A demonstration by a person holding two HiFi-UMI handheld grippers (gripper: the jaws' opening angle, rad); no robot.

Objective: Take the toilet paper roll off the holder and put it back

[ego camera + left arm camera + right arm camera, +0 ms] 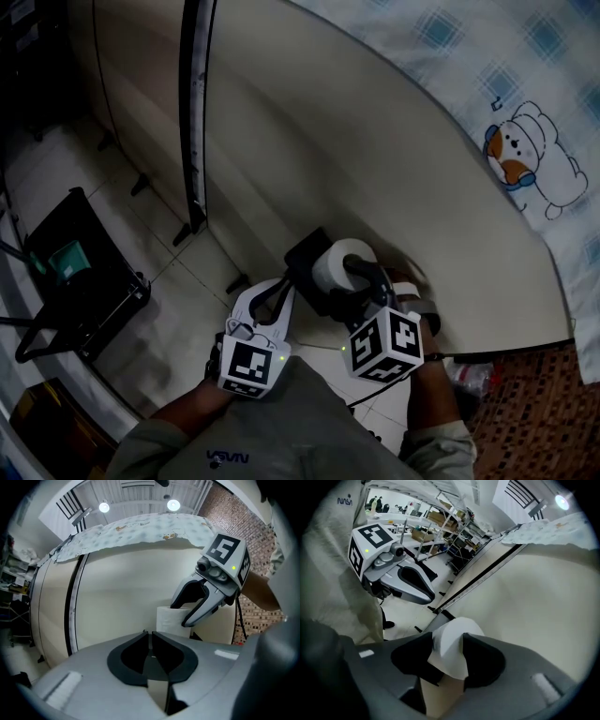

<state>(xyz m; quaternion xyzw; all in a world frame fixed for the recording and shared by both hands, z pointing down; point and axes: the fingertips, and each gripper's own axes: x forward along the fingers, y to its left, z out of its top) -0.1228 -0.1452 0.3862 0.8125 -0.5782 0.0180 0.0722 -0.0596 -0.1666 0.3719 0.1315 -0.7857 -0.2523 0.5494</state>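
The left gripper [150, 637] is closed tight and holds nothing. Just right of it, the white toilet paper roll [334, 266] is at the black holder [304, 255], with a loose sheet hanging down. The right gripper [449, 641] is wide open around the roll.

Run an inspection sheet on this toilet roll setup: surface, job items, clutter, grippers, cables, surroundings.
Surface: cream curved wall panel, crossed by a black vertical strip.
Job's things: white toilet paper roll on its black holder, low on the panel.
Clutter: black metal stand on the white tiled floor.
Grippers: left gripper shut and empty; right gripper with fingers apart, one on each side of the roll.
Cables: thin black cable hanging below the right gripper.
Surroundings: blue checked cloth draped over the panel; brick-patterned floor.
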